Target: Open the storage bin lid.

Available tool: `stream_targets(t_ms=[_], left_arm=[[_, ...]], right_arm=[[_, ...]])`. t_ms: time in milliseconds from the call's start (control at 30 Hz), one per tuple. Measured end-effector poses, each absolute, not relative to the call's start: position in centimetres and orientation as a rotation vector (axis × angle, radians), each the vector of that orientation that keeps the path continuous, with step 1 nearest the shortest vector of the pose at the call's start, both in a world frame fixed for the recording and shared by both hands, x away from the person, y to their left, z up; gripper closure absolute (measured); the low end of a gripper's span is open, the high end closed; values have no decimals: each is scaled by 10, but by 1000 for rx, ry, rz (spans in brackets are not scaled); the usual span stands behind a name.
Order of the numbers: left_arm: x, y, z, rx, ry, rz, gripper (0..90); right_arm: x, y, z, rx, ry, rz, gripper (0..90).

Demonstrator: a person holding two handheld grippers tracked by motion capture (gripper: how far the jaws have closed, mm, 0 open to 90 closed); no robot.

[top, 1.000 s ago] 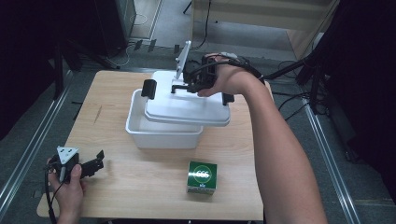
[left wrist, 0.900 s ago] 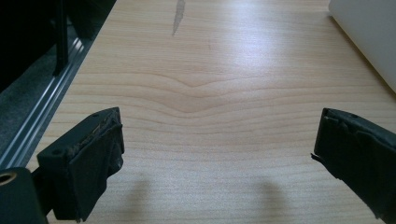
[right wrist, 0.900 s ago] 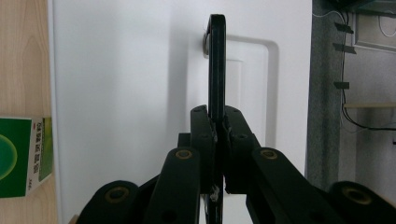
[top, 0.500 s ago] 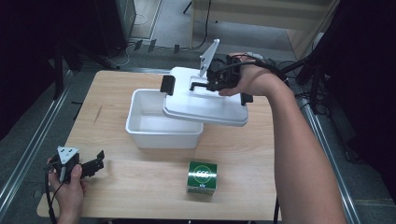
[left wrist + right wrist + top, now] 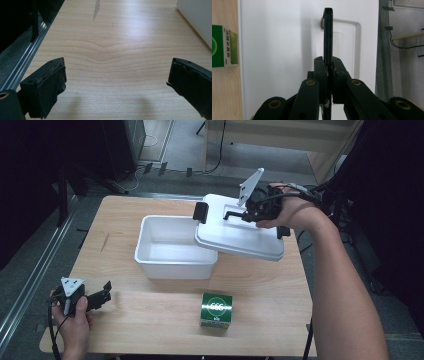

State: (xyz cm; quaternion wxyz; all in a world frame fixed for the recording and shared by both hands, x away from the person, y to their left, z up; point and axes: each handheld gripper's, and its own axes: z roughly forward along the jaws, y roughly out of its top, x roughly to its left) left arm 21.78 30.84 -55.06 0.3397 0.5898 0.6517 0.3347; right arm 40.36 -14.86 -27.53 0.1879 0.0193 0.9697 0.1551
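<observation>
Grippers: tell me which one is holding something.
The right gripper, shut on the black handle of the white lid. The left gripper is open over bare table.

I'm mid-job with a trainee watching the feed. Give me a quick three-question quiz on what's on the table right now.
1. True or false: the right gripper is shut on the lid's black handle.
2. Where is the white lid? A) sealed flat on the bin; B) lifted, overlapping only the bin's right edge; C) lying on the floor.
3. Which small item sits on the table in front of the white bin?

Key
1. True: the jaws pinch the thin handle.
2. B.
3. The green box, standing free; the left gripper rests open near the table's front left corner.
</observation>
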Motion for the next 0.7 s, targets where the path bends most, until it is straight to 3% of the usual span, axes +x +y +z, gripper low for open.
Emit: stream_targets(t_ms=[700], left_arm=[[216,300,-549,1533,1564,981,23]], right_arm=[[395,-214,-308,204,2738,421,854]])
